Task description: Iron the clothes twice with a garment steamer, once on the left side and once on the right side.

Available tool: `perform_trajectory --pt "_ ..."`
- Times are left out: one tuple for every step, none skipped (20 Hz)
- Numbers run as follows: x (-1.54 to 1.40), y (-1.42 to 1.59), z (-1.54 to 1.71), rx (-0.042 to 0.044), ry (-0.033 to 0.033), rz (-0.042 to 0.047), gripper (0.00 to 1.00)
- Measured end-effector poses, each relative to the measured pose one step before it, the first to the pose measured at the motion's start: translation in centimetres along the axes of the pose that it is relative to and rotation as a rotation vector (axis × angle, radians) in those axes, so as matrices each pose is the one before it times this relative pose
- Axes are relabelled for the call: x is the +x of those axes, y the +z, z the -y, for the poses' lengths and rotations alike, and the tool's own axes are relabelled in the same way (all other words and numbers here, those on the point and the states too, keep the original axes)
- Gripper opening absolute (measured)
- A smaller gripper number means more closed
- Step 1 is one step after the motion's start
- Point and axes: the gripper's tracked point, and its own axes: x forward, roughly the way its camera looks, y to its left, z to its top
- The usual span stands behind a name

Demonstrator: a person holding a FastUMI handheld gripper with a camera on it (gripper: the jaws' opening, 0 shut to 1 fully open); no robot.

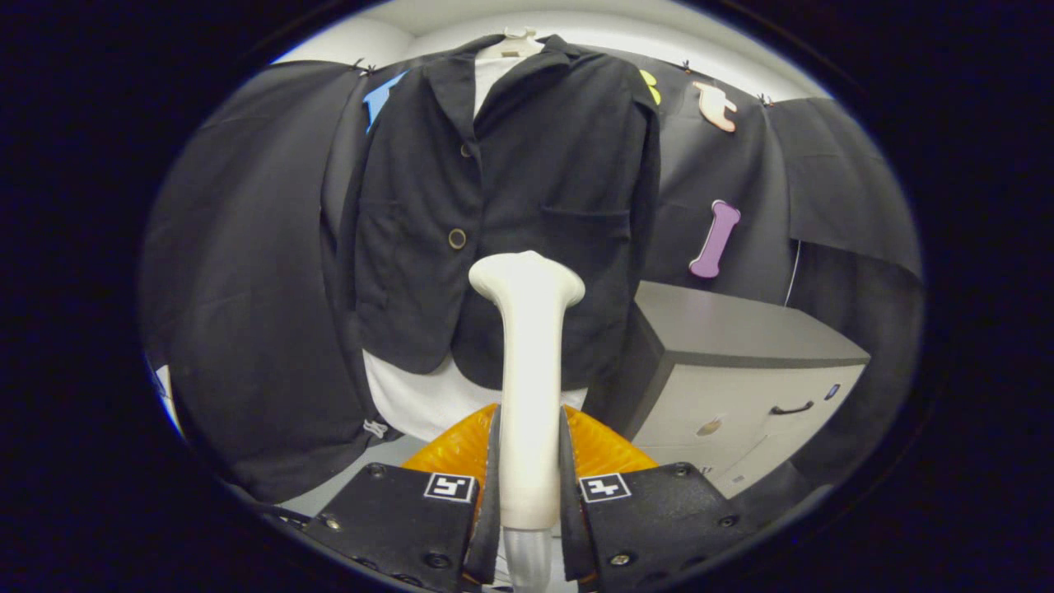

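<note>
A black jacket (502, 206) hangs on a hanger (519, 37) over a white garment (420, 399), facing me, with a button at its front. My gripper (529, 486) is shut on the handle of a white garment steamer (529, 362), both fingers pressing its sides. The steamer stands upright between the fingers, and its wide head (527, 276) points at the lower middle of the jacket, a little right of the button. I cannot tell whether the head touches the cloth.
An orange ribbed object (605, 449) lies just behind the steamer handle, below the jacket. A grey cabinet (741, 371) with a dark drawer handle stands to the right of the jacket. Black cloth walls surround the hanging clothes.
</note>
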Motion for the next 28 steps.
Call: perform_trajectory --pt "0.286 -0.69 -0.047 -0.00805 -0.00112 -0.01517 0.33" --pt "0.183 -0.787 -0.23 -0.01213 0.00282 -0.01844 0.33" --pt "0.186 -0.802 -0.182 -0.00335 0.00656 -0.02746 0.33" --pt "0.172 -0.932 -0.137 0.00701 0.01024 -0.0241 0.33" --pt "0.223 -0.778 -0.171 0.00125 0.0027 -0.02102 0.33" --pt "0.207 -0.665 0.037 -0.00322 -0.00246 -0.01559 0.33" --pt "-0.135 -0.305 -0.052 -0.0003 0.00045 -0.01275 0.33" --pt "0.09 -0.35 -0.17 0.00312 0.00633 -0.01253 0.33" --pt "0.295 -0.573 -0.142 0.0119 0.01165 -0.02048 0.33" --pt "0.075 -0.429 -0.183 0.01872 0.01217 -0.00845 0.33" --pt "0.29 -0.125 -0.012 0.00665 0.00525 -0.00268 0.33" --pt "-0.095 0.121 0.035 -0.0003 0.00456 0.00227 0.33" --pt "-0.061 0.134 0.025 0.00266 0.00429 0.00774 0.33" --pt "-0.259 0.383 -0.138 0.00081 0.00382 0.00857 0.33" --pt "-0.531 0.63 -0.086 -0.00317 0.00556 0.0162 0.33" --pt "-0.702 0.841 -0.174 -0.00833 0.00576 0.02449 0.33" --pt "-0.896 1.13 -0.319 -0.00882 0.00811 0.03202 0.33" --pt "-1.117 1.435 -0.458 -0.00599 0.00948 0.0374 0.33" --pt "-0.956 1.692 -0.56 -0.00885 0.01078 0.04059 0.33" --pt "-0.863 1.882 -0.545 -0.00213 0.01061 0.04102 0.33" --pt "-0.631 1.773 -0.473 -0.0038 0.01287 0.0396 0.33" --pt "-0.442 1.857 -0.479 -0.00063 0.01101 0.03332 0.33" --pt "-0.385 1.823 -0.604 0.00277 0.01294 0.03215 0.33" --pt "-0.218 1.693 -0.581 0.00207 0.00936 0.02909 0.33" --pt "-0.024 1.799 -0.487 -0.00186 0.00902 0.02812 0.33" --pt "0.069 1.682 -0.498 -0.00055 0.00705 0.02865 0.33" --pt "0.371 1.6 -0.489 -0.00417 0.00762 0.03039 0.33" --pt "0.47 1.596 -0.464 -0.00566 0.00693 0.02539 0.33"
